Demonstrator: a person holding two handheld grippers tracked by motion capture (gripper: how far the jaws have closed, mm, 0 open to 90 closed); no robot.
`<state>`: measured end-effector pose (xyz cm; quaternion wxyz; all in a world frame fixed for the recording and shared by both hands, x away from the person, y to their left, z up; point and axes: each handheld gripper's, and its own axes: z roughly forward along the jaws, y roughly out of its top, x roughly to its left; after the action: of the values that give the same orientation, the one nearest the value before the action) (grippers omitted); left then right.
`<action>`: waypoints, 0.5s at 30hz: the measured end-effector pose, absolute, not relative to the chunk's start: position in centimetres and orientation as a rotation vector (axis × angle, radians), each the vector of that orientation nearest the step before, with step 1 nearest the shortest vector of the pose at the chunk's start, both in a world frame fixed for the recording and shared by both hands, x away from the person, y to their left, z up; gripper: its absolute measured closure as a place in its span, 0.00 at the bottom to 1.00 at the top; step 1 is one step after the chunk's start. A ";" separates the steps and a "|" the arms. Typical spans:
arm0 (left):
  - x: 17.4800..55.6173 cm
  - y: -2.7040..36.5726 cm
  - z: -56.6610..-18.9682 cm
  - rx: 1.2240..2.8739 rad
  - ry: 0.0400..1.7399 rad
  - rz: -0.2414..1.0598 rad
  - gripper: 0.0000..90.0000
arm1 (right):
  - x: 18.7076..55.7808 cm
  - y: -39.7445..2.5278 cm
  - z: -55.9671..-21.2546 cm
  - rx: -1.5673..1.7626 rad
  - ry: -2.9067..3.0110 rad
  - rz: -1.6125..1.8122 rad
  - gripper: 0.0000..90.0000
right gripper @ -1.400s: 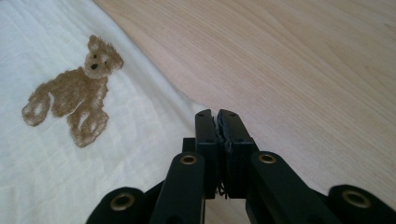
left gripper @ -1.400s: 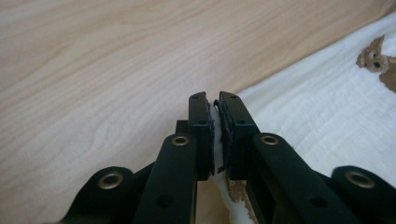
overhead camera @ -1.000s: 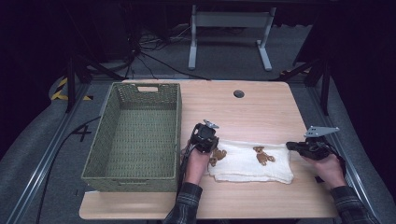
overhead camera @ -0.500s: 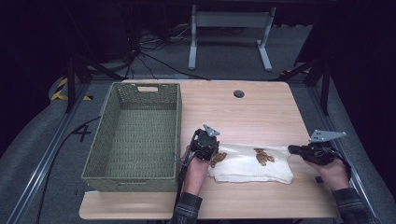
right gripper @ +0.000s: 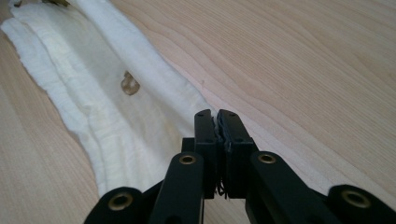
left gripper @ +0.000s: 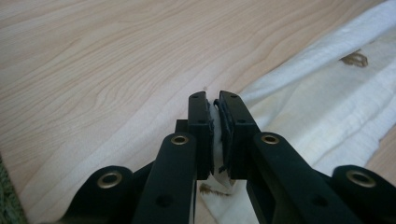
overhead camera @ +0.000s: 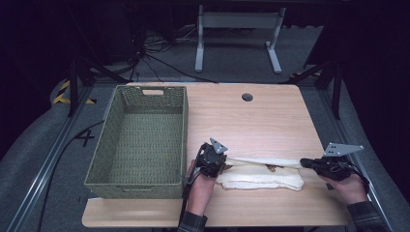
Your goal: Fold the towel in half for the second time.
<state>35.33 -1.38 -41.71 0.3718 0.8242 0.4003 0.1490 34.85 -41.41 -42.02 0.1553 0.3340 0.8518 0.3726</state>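
Observation:
A white towel (overhead camera: 261, 175) with brown printed marks lies at the front of the wooden table, its upper layer pulled taut between both grippers. My left gripper (overhead camera: 223, 163) is shut on the towel's left edge; white cloth (left gripper: 215, 135) shows pinched between its jaws. At the towel's right end, my right gripper (overhead camera: 305, 163) is shut on the cloth, and the right gripper view has the towel (right gripper: 107, 107) running away to the upper left from its jaws (right gripper: 218, 119). A lower fold of the towel (overhead camera: 270, 181) rests on the table.
A green woven basket (overhead camera: 111, 164) stands on the left half of the table, close to my left hand. A round cable hole (overhead camera: 247, 97) sits near the far edge. Bare wood (overhead camera: 251, 125) lies behind the towel. A metal stand (overhead camera: 237, 24) is on the floor beyond.
Both grippers have moved toward the front edge, and the towel's far edge is now lifted and stretched between them. The brown print is mostly hidden by the fold.

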 end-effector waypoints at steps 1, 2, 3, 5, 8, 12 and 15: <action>35.1 -1.4 -41.7 2.112 1.027 0.387 0.93 | 34.6 -41.4 -41.9 0.952 2.438 1.074 0.97; 34.9 -1.5 -41.6 2.121 1.018 0.403 0.93 | 34.5 -41.5 -41.9 0.951 2.439 1.080 0.97; 34.6 -1.6 -41.6 2.118 1.017 0.418 0.93 | 34.2 -41.5 -41.8 0.946 2.433 1.085 0.97; 34.3 -1.7 -41.7 2.131 1.015 0.427 0.93 | 33.8 -41.5 -41.7 0.936 2.434 1.092 0.97; 33.9 -1.7 -42.0 2.129 1.024 0.411 0.93 | 33.1 -41.6 -41.7 0.937 2.436 1.102 0.97; 33.5 -1.5 -42.5 2.127 1.033 0.389 0.93 | 32.3 -41.7 -41.7 0.934 2.447 1.109 0.97; 32.9 -1.4 -42.8 2.141 1.029 0.378 0.93 | 31.8 -41.7 -41.9 0.932 2.466 1.106 0.97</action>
<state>32.89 -1.35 -42.77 0.3599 0.8304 0.3992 0.1466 31.79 -41.67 -41.93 0.1410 0.3227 0.8539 0.3831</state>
